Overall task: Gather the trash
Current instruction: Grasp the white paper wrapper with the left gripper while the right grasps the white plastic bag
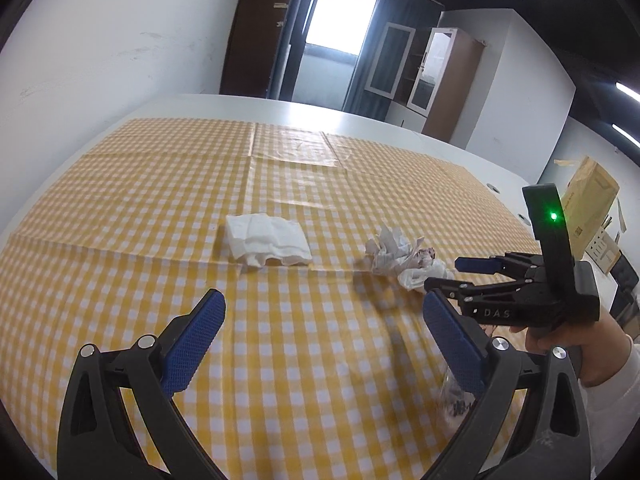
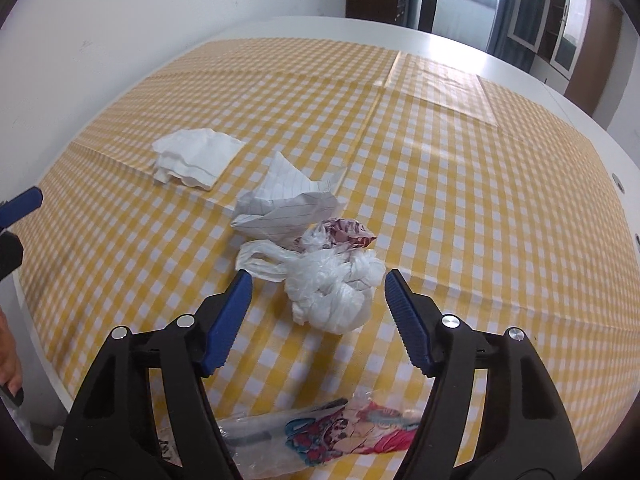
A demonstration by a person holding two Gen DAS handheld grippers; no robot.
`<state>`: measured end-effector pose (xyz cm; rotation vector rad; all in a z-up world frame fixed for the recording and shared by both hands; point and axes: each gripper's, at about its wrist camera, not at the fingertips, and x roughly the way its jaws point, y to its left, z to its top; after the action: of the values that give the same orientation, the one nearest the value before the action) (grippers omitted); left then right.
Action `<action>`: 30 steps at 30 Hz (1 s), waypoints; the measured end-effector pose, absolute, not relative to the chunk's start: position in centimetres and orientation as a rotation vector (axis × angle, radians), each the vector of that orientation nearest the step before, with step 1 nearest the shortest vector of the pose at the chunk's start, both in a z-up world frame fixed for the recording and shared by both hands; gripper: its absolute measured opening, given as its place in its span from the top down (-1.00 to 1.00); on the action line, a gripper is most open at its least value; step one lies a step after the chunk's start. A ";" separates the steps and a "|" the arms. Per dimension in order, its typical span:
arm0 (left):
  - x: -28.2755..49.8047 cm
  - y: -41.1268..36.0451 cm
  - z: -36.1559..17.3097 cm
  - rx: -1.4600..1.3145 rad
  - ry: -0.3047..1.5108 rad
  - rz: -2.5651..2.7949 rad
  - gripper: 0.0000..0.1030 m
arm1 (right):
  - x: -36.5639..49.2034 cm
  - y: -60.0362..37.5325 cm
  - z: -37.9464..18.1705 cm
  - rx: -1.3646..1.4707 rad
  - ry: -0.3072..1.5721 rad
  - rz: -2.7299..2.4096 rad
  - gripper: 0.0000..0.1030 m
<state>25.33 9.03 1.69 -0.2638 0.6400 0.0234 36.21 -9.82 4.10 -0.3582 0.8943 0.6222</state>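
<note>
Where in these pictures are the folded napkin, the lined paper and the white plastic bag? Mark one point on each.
folded napkin (image 1: 266,238), left wrist view, middle of its top face.
lined paper (image 2: 286,204), right wrist view, centre of the crumpled sheet.
white plastic bag (image 2: 332,284), right wrist view, middle of the bunched part.

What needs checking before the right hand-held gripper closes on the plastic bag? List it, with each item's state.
1. Right hand-held gripper open, pads clear of everything: ok.
2. White plastic bag sits between its fingers: ok.
3. Bag separate from the crumpled lined paper: not ok, they touch.
4. Colourful wrapper clear of the grasp, lying nearer the camera: ok.
5. Left hand-held gripper open and empty, away from the bag: ok.
6. Trash container in view: not ok, none visible.
</note>
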 end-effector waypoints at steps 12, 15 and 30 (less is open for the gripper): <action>32.8 6.3 -0.5 -0.273 0.742 -0.107 -0.86 | 37.7 -10.8 3.3 -0.358 0.947 0.681 0.28; 34.8 5.1 -1.2 -0.255 0.768 -0.140 -0.85 | 38.0 -11.4 3.3 -0.344 0.954 0.703 0.30; 39.7 3.2 -4.9 -0.339 0.866 -0.251 0.38 | 37.9 -13.3 3.6 -0.334 0.950 0.734 0.31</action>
<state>39.74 3.18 -4.88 -0.3388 0.8656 -0.2513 37.87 -13.29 3.64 -0.3337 0.9501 0.7340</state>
